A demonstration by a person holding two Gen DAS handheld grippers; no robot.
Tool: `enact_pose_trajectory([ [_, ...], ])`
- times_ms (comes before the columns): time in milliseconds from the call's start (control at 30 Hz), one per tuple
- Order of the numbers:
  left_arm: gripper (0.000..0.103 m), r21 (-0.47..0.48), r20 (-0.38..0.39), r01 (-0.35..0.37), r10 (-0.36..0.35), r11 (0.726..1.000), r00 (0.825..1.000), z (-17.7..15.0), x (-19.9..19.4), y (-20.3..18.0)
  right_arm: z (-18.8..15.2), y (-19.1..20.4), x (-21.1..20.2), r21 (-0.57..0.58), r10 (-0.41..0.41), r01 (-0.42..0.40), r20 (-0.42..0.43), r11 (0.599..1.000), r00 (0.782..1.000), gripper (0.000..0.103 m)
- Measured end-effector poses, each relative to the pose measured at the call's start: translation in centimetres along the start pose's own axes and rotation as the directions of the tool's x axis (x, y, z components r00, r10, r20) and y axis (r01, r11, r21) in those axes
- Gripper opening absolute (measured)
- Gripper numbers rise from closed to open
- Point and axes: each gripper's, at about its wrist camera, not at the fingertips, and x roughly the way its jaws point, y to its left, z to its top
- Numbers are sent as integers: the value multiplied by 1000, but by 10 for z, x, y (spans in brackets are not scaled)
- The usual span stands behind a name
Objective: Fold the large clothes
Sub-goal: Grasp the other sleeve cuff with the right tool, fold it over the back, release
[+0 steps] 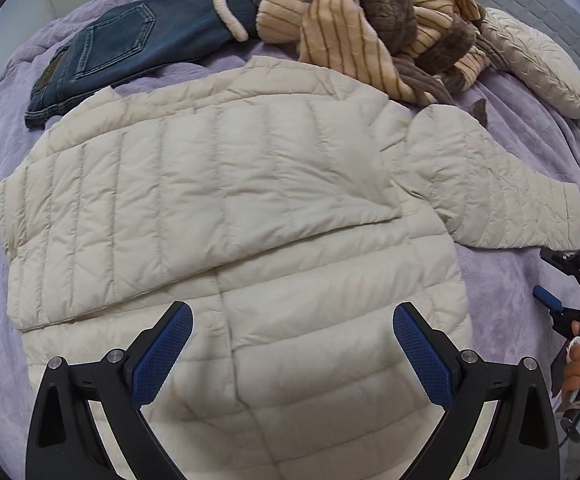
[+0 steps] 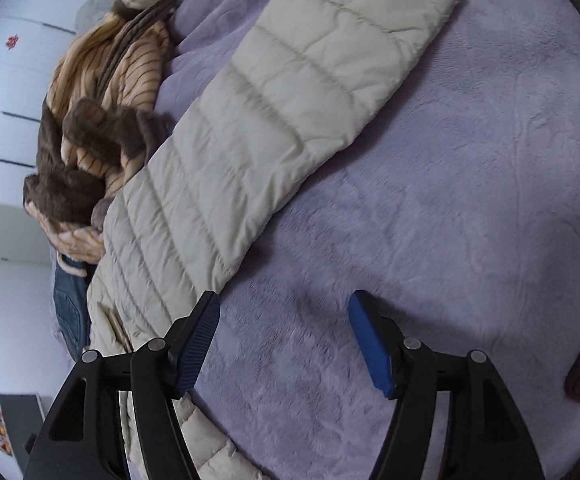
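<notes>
Soft, even indoor light, no glare. My jaws throw faint diffuse shadows on the lilac blanket [image 2: 430, 200] in the right view. Heavy fisheye bending, black vignette at corners. Slight motion blur on the cream jacket [image 1: 209, 200]; the far clothes look softer.

A bed [image 1: 510, 312] under a lilac plush blanket [image 2: 430, 208] carries everything. A cream quilted puffer jacket [image 1: 217, 216] lies flat across its middle, one sleeve [image 2: 290, 92] stretched out. Behind it lie blue jeans [image 1: 129, 48], a heap of striped tan-and-brown fleece clothing [image 1: 370, 28] and a cream cushion [image 1: 538, 64].
</notes>
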Motion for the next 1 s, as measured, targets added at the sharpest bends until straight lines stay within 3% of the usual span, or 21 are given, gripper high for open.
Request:
enact_pose_trajectory([
  [267, 101, -29, 4, 14, -14, 999, 1000, 11, 0, -20, 44, -13, 27, 200, 244, -239, 2, 950, 970, 71],
  [500, 101, -79, 34, 8, -5, 997, 999, 21, -6, -9, 73, 5, 39, 270, 328, -328, 47, 905, 944, 70],
  [533, 101, -89, 39, 5, -1, 996, 999, 23, -7, -5, 75, 10, 39, 269, 335, -335, 46, 903, 941, 68],
  [567, 101, -99, 45, 1, 3, 995, 999, 24, -8, -1, 77, 16, 38, 262, 345, -344, 44, 902, 938, 54],
  [600, 101, -110, 49, -2, 8, 994, 999, 25, -10, 4, 79, 21, 38, 249, 357, -355, 37, 901, 933, 36],
  [667, 101, -131, 59, -11, 19, 991, 998, 27, -11, 15, 80, 38, 37, 210, 383, -378, 18, 902, 924, 15],
  [700, 101, -142, 64, -16, 26, 990, 998, 27, -12, 21, 79, 49, 35, 184, 385, -381, 14, 906, 923, 11],
  [867, 101, -204, 79, -45, 62, 978, 995, 27, -17, 56, 66, 121, 26, -32, 395, -395, -29, 918, 918, 11],
  [1000, 101, -263, 90, -69, 95, 962, 991, 25, -22, 88, 38, 197, 24, -270, 384, -390, -79, 880, 920, 11],
])
